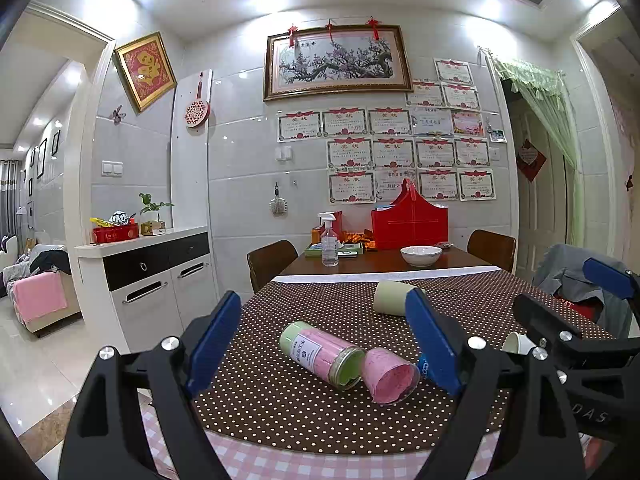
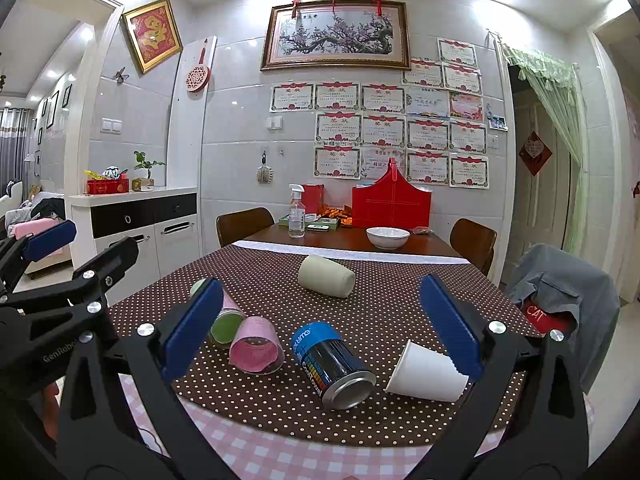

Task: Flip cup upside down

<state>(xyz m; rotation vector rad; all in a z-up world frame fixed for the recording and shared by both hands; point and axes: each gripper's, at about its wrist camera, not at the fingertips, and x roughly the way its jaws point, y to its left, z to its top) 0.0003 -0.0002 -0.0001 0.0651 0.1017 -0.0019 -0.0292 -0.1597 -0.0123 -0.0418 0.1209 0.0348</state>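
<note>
Several vessels lie on their sides on the brown dotted cloth (image 2: 360, 308). A white paper cup (image 2: 426, 374) lies at the right, partly behind the right finger of my open right gripper (image 2: 324, 340). A pink cup (image 2: 256, 346) lies left of a blue can (image 2: 332, 364). A cream cup (image 2: 326, 276) lies farther back. In the left wrist view my open left gripper (image 1: 324, 344) frames a green-lidded jar (image 1: 320, 354) and the pink cup (image 1: 390, 376); the cream cup (image 1: 392, 298) lies beyond. Both grippers are empty.
A white bowl (image 2: 388, 237), spray bottle (image 2: 296, 212) and red bag (image 2: 391, 204) stand at the table's far end. Chairs flank the table; a grey jacket (image 2: 560, 292) hangs over one at the right. A cabinet (image 2: 140, 232) stands left.
</note>
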